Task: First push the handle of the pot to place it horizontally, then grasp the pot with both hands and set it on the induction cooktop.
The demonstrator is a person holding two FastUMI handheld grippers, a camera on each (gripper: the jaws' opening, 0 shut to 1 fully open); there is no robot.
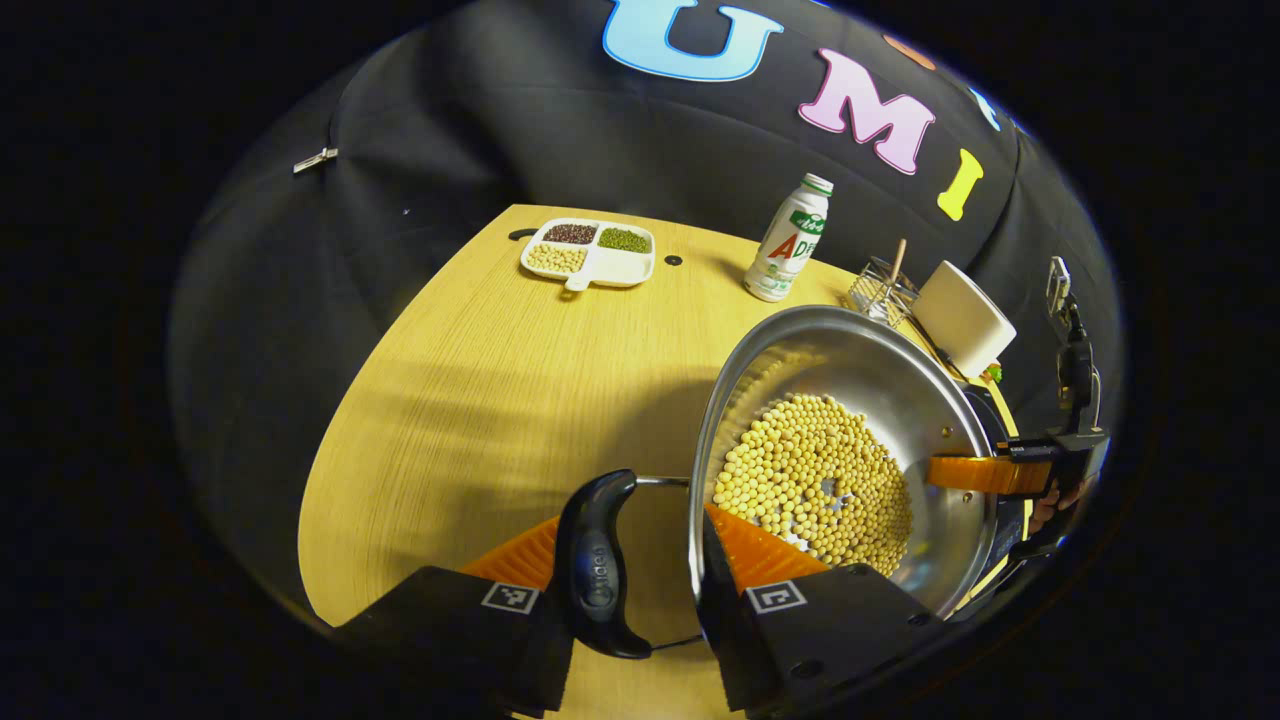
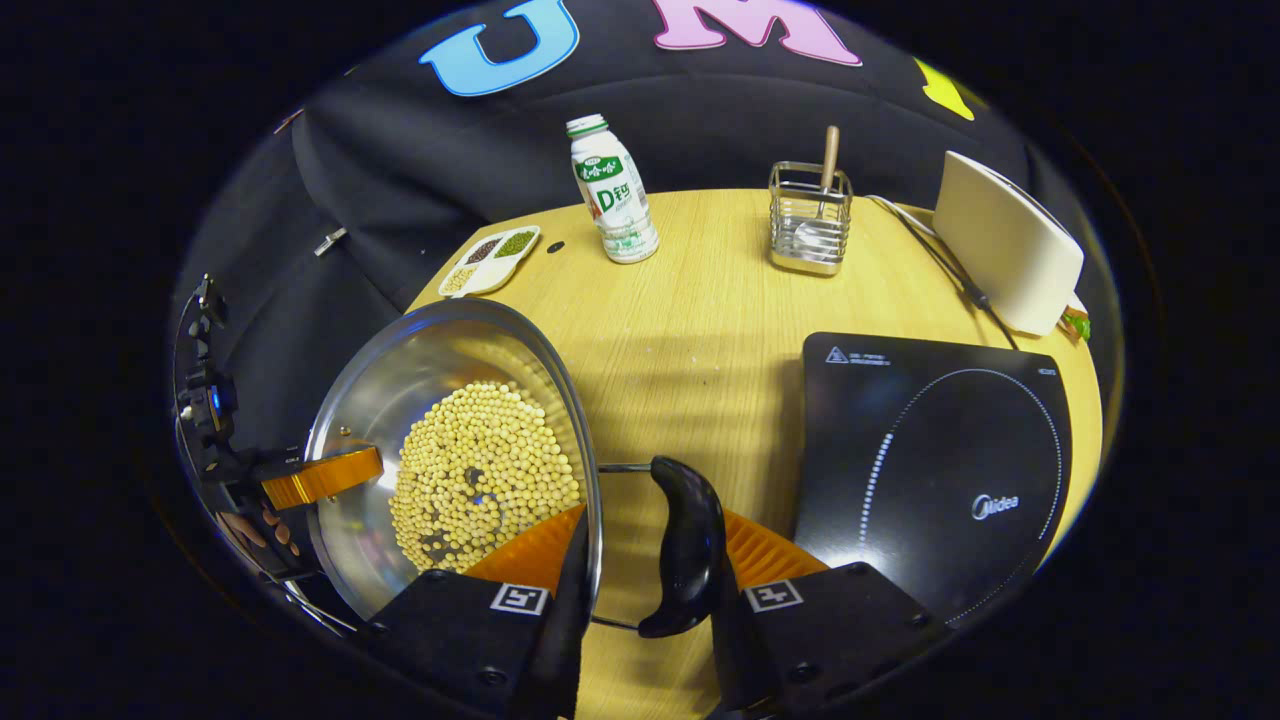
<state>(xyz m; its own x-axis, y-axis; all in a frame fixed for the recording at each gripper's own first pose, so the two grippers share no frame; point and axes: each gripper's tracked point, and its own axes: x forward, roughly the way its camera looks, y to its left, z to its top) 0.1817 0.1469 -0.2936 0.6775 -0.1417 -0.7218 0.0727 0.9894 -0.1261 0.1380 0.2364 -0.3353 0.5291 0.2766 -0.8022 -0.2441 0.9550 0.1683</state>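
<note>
A steel pot (image 1: 850,350) with several soybeans (image 1: 810,480) on its bottom is gripped from opposite sides. My left gripper (image 1: 630,520) is shut on the pot: one finger lies outside the black side handle (image 1: 598,570), the other inside the wall. My right gripper (image 2: 655,520) holds the pot (image 2: 420,360) the same way at the other black handle (image 2: 690,545). Each gripper appears across the pot from the other, the right gripper (image 1: 1000,472) and the left gripper (image 2: 320,478). The black induction cooktop (image 2: 930,470) lies flat just right of the pot.
On the wooden table (image 2: 700,330) stand a white drink bottle (image 2: 612,190), a wire utensil holder (image 2: 810,220) and a white box-shaped appliance (image 2: 1010,245) with its cable behind the cooktop. A divided white dish of beans (image 1: 590,252) sits at the far left corner.
</note>
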